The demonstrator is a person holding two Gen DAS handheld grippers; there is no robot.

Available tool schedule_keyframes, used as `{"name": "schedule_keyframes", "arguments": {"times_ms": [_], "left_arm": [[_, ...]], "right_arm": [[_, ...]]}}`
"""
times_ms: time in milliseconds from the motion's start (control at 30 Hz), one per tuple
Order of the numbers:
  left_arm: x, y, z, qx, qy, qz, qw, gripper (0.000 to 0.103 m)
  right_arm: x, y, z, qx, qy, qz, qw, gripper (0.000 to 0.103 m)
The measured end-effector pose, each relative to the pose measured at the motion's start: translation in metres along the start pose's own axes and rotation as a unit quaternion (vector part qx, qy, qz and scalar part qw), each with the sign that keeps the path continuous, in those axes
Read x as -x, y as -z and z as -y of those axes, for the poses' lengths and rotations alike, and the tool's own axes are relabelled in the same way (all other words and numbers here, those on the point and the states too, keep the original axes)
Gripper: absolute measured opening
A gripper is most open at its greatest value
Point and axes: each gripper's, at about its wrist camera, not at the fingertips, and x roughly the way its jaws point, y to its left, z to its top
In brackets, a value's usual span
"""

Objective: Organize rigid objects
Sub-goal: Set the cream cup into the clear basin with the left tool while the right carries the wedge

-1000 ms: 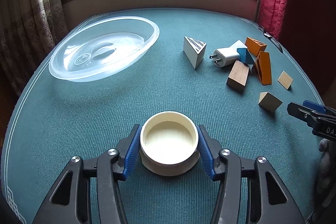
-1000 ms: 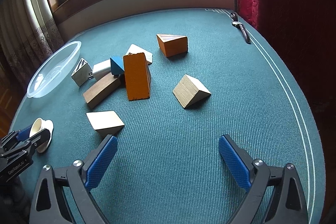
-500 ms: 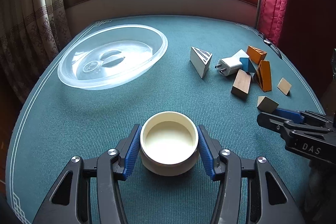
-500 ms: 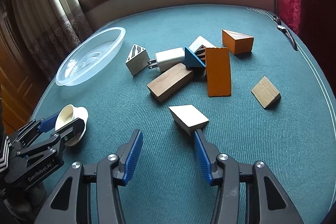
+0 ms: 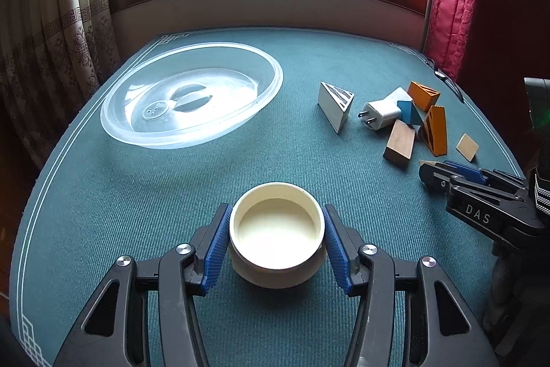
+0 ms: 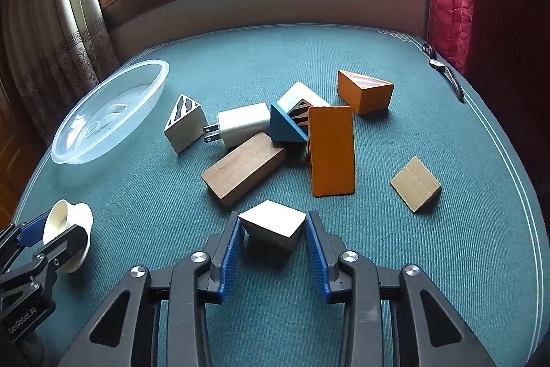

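**Pale wood block caught between blue pads**

Green felt table (image 6: 429,263) carries a loose heap just beyond the right gripper (image 6: 271,229): a brown wooden block (image 6: 244,172), a white plug adapter (image 6: 244,122), a blue wedge (image 6: 283,129) and two orange wedges, the nearer one (image 6: 331,150) leaning on the pile. The right jaws have just been closing and now pinch the pale wooden block (image 6: 273,222). The clear plastic bowl (image 5: 192,98) lies empty at the far left. The left gripper (image 5: 276,243) clasps an empty cream cup (image 5: 276,241). "DAS" and "GenRobot.AI" read on the gripper bodies.
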Motion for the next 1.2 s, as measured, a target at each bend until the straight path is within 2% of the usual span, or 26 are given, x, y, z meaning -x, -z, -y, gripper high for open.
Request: {"name": "schedule_keyframes", "arguments": {"times_ms": [267,600,933,1200], "left_arm": [[0.005,-0.006,-0.002,0.003,-0.01,0.012,0.9999,0.053],[0.015,-0.024,-0.017,0.013,-0.041,0.04,0.9983,0.053],[0.015,-0.048,-0.043,0.029,-0.08,0.066,0.9942,0.053],[0.001,-0.065,-0.069,0.055,-0.103,0.073,0.9905,0.053]], "right_arm": [[0.001,0.001,0.0,0.001,-0.002,0.004,1.0,0.038],[0.002,0.001,-0.001,0.003,0.0,0.003,1.0,0.038],[0.001,0.002,-0.002,0.005,0.003,0.001,1.0,0.038],[0.001,0.001,-0.002,0.005,0.003,0.0,1.0,0.038]]}}
